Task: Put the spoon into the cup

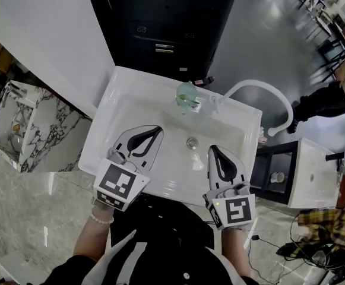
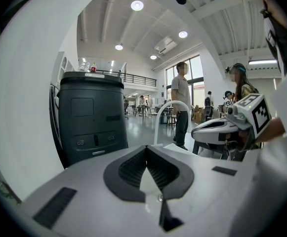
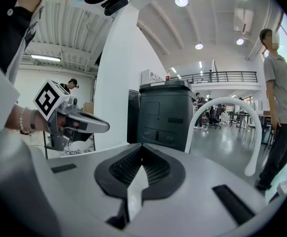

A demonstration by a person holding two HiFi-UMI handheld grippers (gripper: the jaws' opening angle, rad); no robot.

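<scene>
below, sink (image 1: 138, 113) with cup (image 1: 187, 95), grey floor (image 1: 261, 34)

The left claw (image 1: 158, 129) and right claw (image 1: 212, 149) are held side by side, apart, both aimed toward the far side and tilted slightly down (jaws pressed fully together).

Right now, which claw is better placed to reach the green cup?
Left, narrowly. The left claw points diagonally at the cup by the sink's back edge and sits nearer; the right claw lies farther back. Both are shut and empty.
</scene>
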